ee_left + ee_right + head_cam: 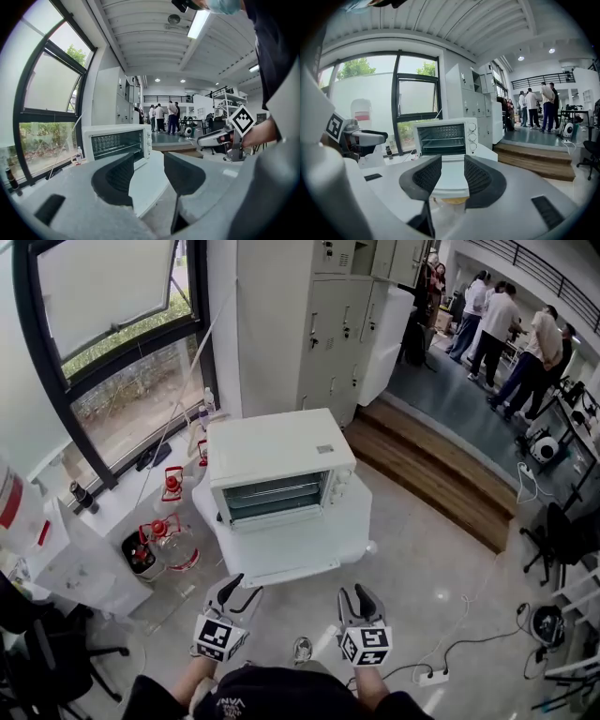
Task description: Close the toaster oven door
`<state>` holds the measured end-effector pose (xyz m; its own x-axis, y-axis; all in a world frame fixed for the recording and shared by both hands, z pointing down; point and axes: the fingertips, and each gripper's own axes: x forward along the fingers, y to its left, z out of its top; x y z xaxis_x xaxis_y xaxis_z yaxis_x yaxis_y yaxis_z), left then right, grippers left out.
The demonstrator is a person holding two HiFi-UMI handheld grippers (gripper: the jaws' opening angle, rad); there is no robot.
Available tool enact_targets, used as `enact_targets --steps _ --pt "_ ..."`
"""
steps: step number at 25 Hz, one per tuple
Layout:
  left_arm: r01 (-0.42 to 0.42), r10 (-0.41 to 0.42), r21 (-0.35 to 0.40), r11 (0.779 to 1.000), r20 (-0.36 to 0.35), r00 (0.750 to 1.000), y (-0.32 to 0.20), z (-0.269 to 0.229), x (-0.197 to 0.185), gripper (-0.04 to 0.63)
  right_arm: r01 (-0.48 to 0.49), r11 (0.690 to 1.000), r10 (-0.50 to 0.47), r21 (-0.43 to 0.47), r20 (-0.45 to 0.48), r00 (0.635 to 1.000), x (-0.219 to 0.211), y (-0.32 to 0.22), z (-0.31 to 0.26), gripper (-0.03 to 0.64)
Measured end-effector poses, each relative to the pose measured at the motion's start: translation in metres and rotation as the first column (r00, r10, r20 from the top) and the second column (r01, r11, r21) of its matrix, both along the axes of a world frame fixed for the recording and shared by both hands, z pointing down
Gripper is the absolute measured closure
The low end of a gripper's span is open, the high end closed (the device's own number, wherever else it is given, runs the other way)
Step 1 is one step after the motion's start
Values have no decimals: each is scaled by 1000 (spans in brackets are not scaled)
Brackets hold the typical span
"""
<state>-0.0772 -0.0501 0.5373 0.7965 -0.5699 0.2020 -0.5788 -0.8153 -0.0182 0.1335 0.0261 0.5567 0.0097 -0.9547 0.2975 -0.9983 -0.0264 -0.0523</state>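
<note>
The white toaster oven [279,457] stands on a white table [291,559] ahead of me. Its front [443,138] shows a dark cavity with wire racks, and the knobs [472,136] are at its right. I cannot make out the door itself against the white table. Both grippers hover below the table's near edge, apart from the oven. My left gripper [242,587] [149,161] is open and empty. The right gripper [357,596] [452,164] is open too, with nothing between its pads.
Red-capped glass jars [171,538] sit on the floor left of the table, under the window sill. Grey lockers [328,324] rise behind the oven. A wooden step [441,474] runs at the right, with people [506,334] beyond. A power strip [431,676] lies on the floor.
</note>
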Motion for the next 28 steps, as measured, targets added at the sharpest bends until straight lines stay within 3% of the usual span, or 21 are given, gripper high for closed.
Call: enact_targets --steps 9,15,28 --pt "200 -200 -8 980 14 980 -9 8 15 400 178 984 -178 -23 3 984 34 -39 22 462" --pt "272 -271 -36 962 34 962 -5 21 27 400 258 965 -258 -41 -7 966 47 -54 38 457" --pt "388 -382 -62 920 87 920 -26 62 9 400 257 957 -259 -135 5 966 58 -69 114 454"
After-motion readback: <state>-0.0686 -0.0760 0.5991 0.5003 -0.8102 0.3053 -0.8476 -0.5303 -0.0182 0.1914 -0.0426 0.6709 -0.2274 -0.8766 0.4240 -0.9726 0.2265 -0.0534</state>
